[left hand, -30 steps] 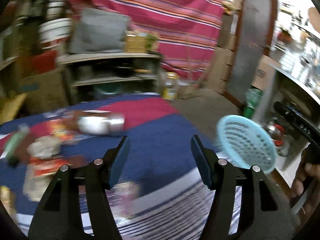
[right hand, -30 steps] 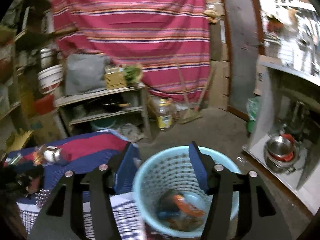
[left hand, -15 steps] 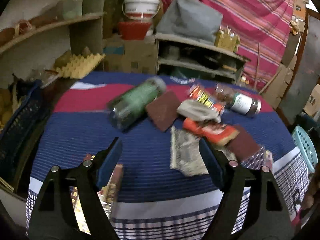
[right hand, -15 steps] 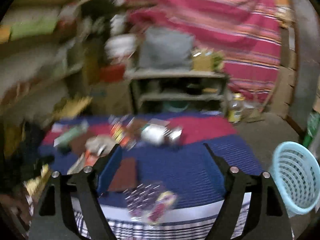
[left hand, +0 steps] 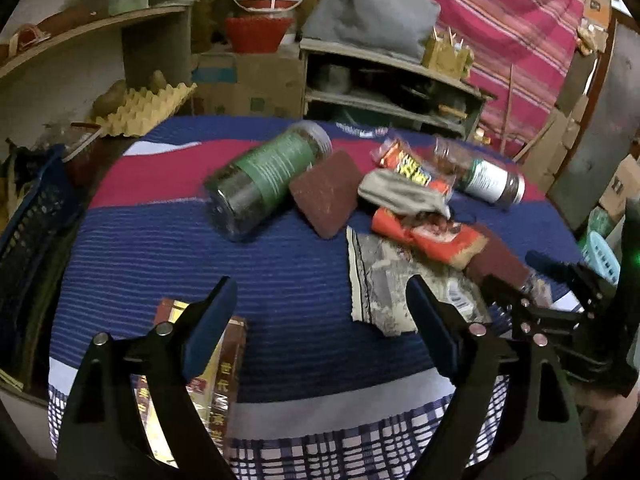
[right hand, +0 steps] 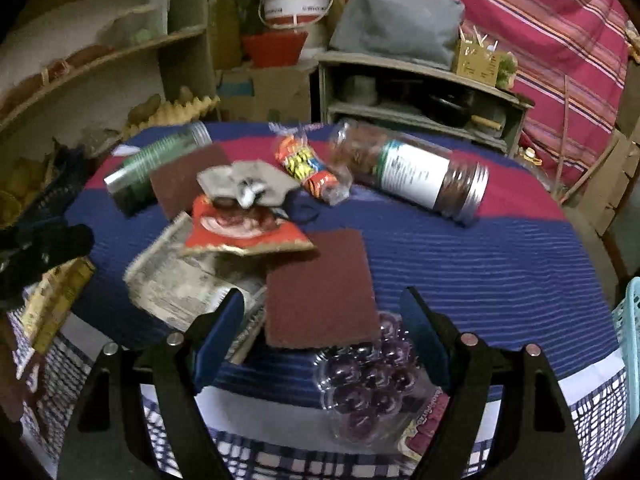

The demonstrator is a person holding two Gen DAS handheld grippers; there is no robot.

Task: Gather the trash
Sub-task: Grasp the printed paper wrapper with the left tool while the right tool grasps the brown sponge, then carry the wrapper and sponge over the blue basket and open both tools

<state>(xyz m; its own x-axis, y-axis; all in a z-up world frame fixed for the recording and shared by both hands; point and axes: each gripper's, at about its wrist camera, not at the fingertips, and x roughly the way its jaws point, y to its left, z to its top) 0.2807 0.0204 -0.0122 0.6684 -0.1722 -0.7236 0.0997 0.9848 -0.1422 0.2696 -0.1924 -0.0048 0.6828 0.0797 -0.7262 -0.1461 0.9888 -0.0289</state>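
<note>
Both hand-held grippers (left hand: 320, 324) (right hand: 322, 330) wide open, empty; marble pack (right hand: 370, 384) only in right view.

Bench cloth (right hand: 460, 264) is ribbed woven fabric, matt; two maroon scouring pads (right hand: 320, 292) look rough and fibrous. Green-label jar (left hand: 264, 180) and white-label jar (right hand: 412, 172) are clear glossy plastic, the latter with a ribbed metallic lid; snack wrappers (right hand: 244, 228) shiny foil. Blister tray (right hand: 368, 380) glossy clear plastic, basket (left hand: 600, 256) matt plastic lattice.
</note>
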